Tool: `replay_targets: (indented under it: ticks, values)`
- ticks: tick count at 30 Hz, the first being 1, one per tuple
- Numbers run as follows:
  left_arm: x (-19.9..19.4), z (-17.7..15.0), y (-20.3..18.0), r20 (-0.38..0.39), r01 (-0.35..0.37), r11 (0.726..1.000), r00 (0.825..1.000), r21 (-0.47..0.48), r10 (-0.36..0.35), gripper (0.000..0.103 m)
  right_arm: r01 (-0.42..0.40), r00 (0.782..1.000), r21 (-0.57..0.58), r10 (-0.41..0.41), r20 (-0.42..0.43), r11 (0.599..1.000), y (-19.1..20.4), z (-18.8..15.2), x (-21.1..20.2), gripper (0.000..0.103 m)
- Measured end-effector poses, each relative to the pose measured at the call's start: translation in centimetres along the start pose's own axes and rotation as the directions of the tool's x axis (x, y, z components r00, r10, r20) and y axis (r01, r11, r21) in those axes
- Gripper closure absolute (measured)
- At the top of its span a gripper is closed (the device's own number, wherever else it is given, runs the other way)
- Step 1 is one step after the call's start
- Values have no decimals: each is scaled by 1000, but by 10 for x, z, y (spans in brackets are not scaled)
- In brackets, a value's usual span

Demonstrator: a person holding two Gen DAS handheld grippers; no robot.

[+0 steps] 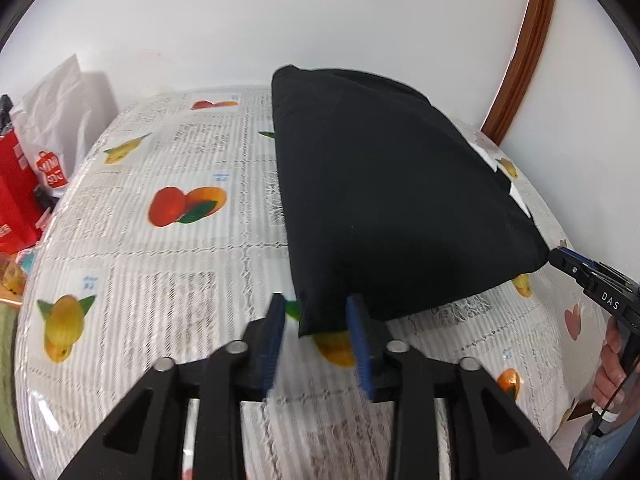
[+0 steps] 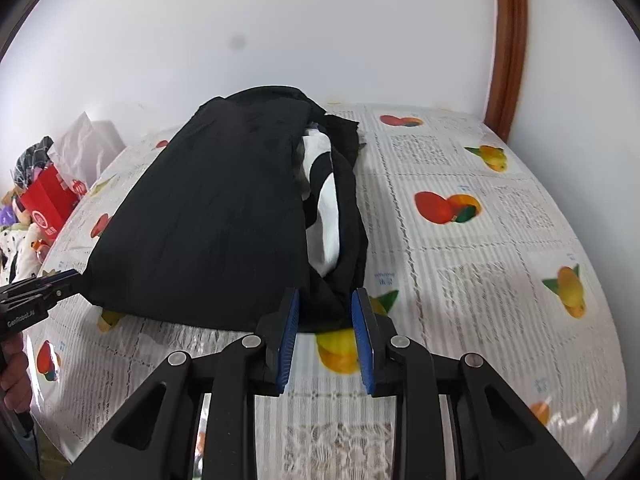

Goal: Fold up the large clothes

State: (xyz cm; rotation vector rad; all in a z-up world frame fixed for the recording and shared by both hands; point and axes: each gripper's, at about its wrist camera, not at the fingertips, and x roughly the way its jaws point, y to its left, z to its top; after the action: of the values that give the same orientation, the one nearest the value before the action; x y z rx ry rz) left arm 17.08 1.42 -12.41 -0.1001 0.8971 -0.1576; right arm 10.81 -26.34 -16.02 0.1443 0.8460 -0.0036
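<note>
Black garment (image 1: pixel 392 200) on table; left gripper (image 1: pixel 316 312), right gripper (image 2: pixel 325 304) tilted down, spread, corners unpinched.

Table (image 1: pixel 160 240) w/ a clear plastic cover over a white lace-pattern cloth printed w/ fruit pics: oranges, lemons, red fruit. Folded black garment (image 1: pixel 392 200) lies flat on it, near corner reaching the front edge area; white fabric (image 2: pixel 324 208) shows along its open side. Red bag (image 1: pixel 16 188) and white plastic bag (image 1: pixel 60 120) at the table's far left edge.
</note>
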Motion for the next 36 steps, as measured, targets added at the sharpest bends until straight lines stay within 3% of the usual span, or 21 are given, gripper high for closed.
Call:
replay_targets:
  ticks: [2,6,12,14,16,17,25,36]
  values:
    - [-15,-4,0,25,-19,1000,999,1,19,63,9,1000,9,-9,-5,1000,3,-2,-12,75]
    - [-47,-13,-2,69,-46,999,997,2,46,51,50,999,16,-50,10,999,12,-8,-41,59]
    - [-96,-27,-11,149,-88,996,985,6,87,36,81,996,41,-82,46,996,24,-17,-89,52]
    - [-111,-32,-14,172,-101,995,980,3,99,33,94,993,58,-97,67,994,26,-22,-107,40]
    - [-124,-37,-18,190,-112,994,976,7,109,29,102,989,56,-107,105,993,30,-28,-127,17]
    - [-132,-40,-21,201,-120,993,973,12,115,28,109,985,52,-115,127,993,33,-32,-137,14]
    - [-181,-61,-39,276,-182,983,947,29,167,16,157,970,38,-161,184,987,42,-57,-189,8]
    - [-209,-76,-51,311,-186,982,935,19,171,12,190,957,52,-197,215,980,37,-75,-226,3]
